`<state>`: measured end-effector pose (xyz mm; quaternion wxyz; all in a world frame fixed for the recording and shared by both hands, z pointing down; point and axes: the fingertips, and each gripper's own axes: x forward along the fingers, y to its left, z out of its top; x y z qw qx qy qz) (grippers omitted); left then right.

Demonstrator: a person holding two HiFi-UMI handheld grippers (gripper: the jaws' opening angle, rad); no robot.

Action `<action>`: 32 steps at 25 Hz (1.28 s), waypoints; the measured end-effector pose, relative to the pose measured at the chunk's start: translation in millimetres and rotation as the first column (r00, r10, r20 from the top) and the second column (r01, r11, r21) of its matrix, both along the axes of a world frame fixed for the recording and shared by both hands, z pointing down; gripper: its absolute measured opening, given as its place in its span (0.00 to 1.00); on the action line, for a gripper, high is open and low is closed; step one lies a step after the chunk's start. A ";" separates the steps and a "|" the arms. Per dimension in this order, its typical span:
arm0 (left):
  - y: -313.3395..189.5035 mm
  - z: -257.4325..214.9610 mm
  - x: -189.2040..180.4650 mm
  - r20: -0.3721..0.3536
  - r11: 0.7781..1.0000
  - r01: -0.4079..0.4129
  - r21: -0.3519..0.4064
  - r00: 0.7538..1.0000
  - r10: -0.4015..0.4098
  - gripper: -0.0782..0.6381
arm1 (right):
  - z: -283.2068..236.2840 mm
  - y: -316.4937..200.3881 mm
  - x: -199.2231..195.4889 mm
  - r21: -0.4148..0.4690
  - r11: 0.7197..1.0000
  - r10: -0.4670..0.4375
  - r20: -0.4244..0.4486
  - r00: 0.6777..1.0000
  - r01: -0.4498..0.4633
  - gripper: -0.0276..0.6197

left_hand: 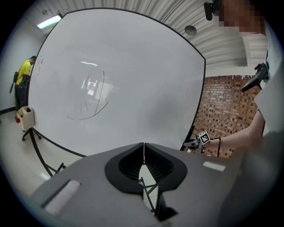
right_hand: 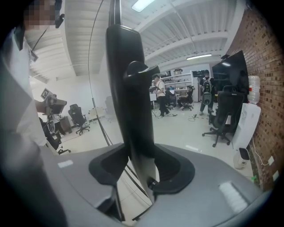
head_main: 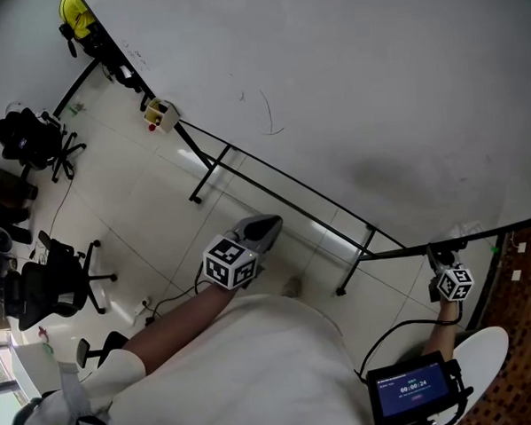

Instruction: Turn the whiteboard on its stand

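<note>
Your left arm reaches fwd at bottom centre of head view, forearm bare. Its grey two-jaw left gripper [head_main: 264, 227] has jaws pressed together, nothing btwn. Right arm sits lower right. The grey right gripper [head_main: 443, 258] clamps a black upright frame bar [right_hand: 128, 88].

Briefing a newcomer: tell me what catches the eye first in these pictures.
The huge whiteboard on its black stand fills the upper head view. At its right edge, the right claw grips the black frame bar, while the left claw, shut and empty, points at the board's face.
</note>
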<state>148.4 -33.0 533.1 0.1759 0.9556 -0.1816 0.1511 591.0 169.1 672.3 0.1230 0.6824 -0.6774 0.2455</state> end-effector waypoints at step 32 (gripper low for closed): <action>15.4 4.7 2.8 0.005 1.000 -0.025 -0.016 1.000 0.025 0.14 | 3.4 43.1 47.6 -0.071 0.992 0.101 -0.086 0.991 -0.108 0.32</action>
